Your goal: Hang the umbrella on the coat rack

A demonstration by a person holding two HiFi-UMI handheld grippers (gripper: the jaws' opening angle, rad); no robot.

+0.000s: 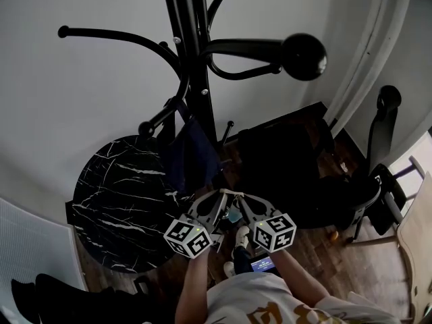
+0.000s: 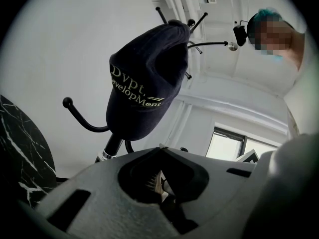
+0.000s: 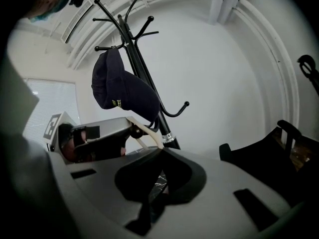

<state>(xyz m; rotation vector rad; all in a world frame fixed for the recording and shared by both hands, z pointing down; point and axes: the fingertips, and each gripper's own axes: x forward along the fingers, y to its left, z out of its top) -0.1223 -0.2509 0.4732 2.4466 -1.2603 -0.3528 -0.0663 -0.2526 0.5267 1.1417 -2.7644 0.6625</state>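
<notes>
Before the rack, the left gripper and right gripper hover low, each with jaws pressed together on nothing. A cap fills a low hook. No view shows the umbrella. It should be found first, gripped firmly by the handle, and carried to a free hook.

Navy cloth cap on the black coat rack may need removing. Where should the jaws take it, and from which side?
Take the navy cloth cap by its rounded lower end, coming from below on the side away from the pole of the black metal coat rack. That end hangs loose, while its top sits over a hook, so lifting should probably free it.
</notes>
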